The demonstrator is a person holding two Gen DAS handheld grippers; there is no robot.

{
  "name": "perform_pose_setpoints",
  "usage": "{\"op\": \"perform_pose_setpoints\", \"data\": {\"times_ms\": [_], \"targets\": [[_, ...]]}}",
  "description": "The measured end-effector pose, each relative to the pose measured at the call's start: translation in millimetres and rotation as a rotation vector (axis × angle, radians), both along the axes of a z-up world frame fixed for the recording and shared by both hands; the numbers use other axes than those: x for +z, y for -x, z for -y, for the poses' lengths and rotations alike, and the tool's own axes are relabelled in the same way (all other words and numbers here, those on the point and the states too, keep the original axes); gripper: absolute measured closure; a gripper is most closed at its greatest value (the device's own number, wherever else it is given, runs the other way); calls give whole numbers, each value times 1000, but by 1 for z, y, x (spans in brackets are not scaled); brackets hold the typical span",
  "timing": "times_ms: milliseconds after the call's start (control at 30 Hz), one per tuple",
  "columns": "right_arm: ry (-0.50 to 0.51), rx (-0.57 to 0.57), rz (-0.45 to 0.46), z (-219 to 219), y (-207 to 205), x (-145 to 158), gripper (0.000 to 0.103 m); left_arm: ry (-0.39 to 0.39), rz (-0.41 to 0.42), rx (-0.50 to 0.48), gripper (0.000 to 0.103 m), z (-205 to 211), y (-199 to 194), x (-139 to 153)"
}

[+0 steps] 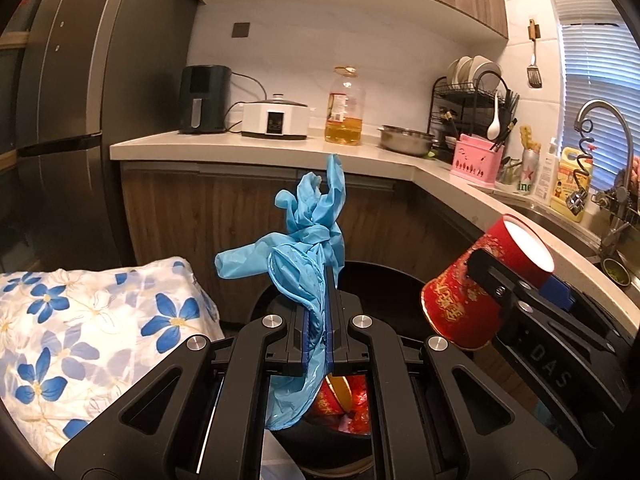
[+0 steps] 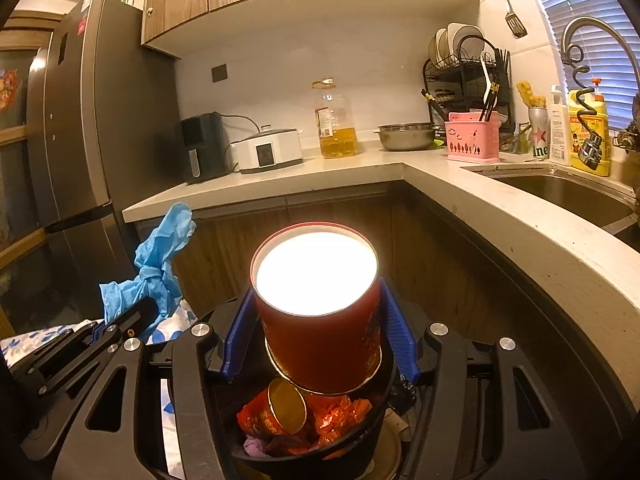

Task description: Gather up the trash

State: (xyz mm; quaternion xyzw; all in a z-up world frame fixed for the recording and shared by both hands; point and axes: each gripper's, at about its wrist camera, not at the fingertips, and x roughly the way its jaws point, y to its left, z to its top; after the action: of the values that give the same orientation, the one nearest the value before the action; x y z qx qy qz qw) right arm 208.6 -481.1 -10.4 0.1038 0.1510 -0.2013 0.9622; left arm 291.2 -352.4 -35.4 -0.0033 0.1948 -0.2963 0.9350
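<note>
My left gripper is shut on a crumpled blue plastic glove, held above a black trash bin. The glove also shows at the left of the right wrist view. My right gripper is shut on a red paper cup, bottom end facing away, just above the bin. The cup also shows at the right of the left wrist view. The bin holds another red cup and red wrappers.
A table with a blue-flowered cloth stands left of the bin. An L-shaped counter carries an air fryer, a cooker, an oil bottle, a steel bowl, a dish rack and a sink. A fridge stands left.
</note>
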Motion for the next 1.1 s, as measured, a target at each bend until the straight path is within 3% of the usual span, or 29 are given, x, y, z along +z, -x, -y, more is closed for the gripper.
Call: {"op": "perform_pose_setpoints", "data": {"times_ms": [233, 300, 367, 500, 833, 1100], "targets": [[-11, 10, -7, 4, -7, -2, 42, 16, -15, -15, 91, -6, -7, -6], [-17, 7, -8, 6, -8, -3, 39, 23, -18, -13, 82, -8, -8, -7], [-24, 6, -1, 7, -7, -3, 36, 29, -11, -8, 63, -10, -8, -7], [-36, -8, 2, 9, -2, -3, 35, 48, -16, 1, 49, -17, -8, -9], [-30, -17, -37, -6, 14, -6, 18, 29, -1, 94, 15, -49, 4, -8], [22, -6, -92, -39, 30, -5, 7, -46, 27, 215, 6, -90, 34, -4]]}}
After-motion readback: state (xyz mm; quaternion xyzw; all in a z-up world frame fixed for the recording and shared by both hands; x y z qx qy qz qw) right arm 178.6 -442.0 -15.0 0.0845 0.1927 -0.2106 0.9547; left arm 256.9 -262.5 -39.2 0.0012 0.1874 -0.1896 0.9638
